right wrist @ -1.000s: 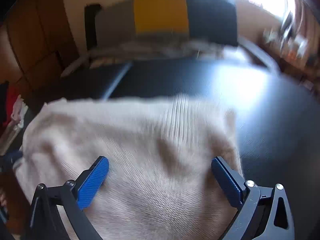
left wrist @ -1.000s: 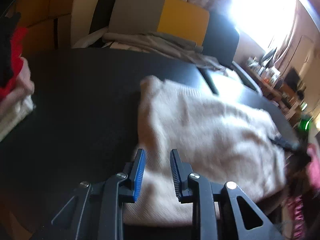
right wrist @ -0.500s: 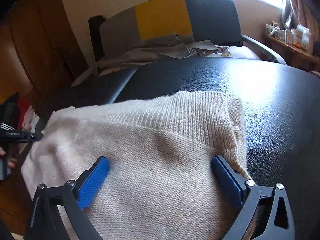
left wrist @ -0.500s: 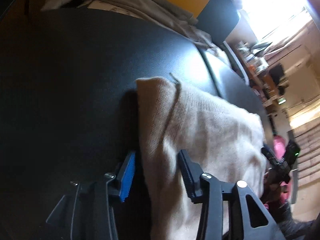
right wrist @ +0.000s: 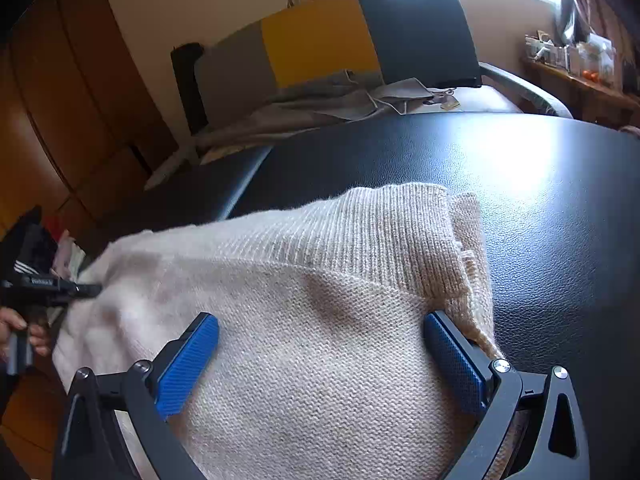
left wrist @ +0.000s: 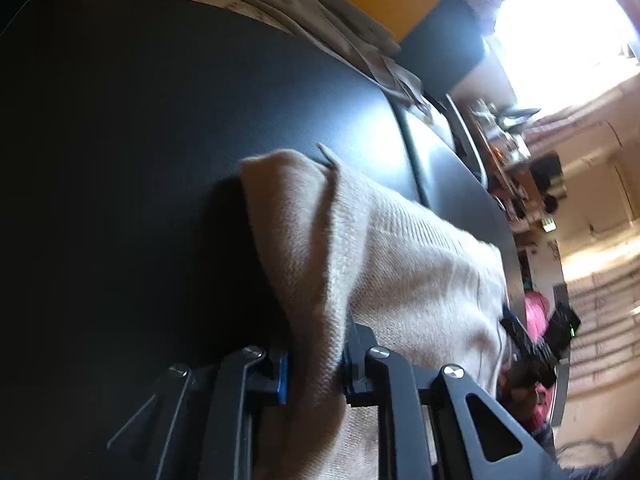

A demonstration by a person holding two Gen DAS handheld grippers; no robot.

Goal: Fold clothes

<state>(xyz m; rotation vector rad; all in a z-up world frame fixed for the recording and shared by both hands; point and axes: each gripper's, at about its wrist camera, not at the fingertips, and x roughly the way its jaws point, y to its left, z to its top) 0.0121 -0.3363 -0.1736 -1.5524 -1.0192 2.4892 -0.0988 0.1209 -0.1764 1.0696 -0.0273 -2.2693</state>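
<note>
The left tool (left wrist: 314,364) is clenched on a raised fold at the left end of a beige knit sweater (left wrist: 400,264), which lies along the near edge of a black worktop (left wrist: 140,140), its long axis running between the two tools. At the right end, the right tool (right wrist: 320,360) stands released, its blue pads (right wrist: 188,360) straddling the knit below the ribbed hem (right wrist: 380,232) without gripping, so the left hand likely leads the next fold.

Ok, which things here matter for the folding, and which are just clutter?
In the job:
- beige sweater
- left gripper, shut on its edge
- right gripper, jaws open
- black table

Lying about:
- grey clothes
- chair
- shelf clutter
</note>
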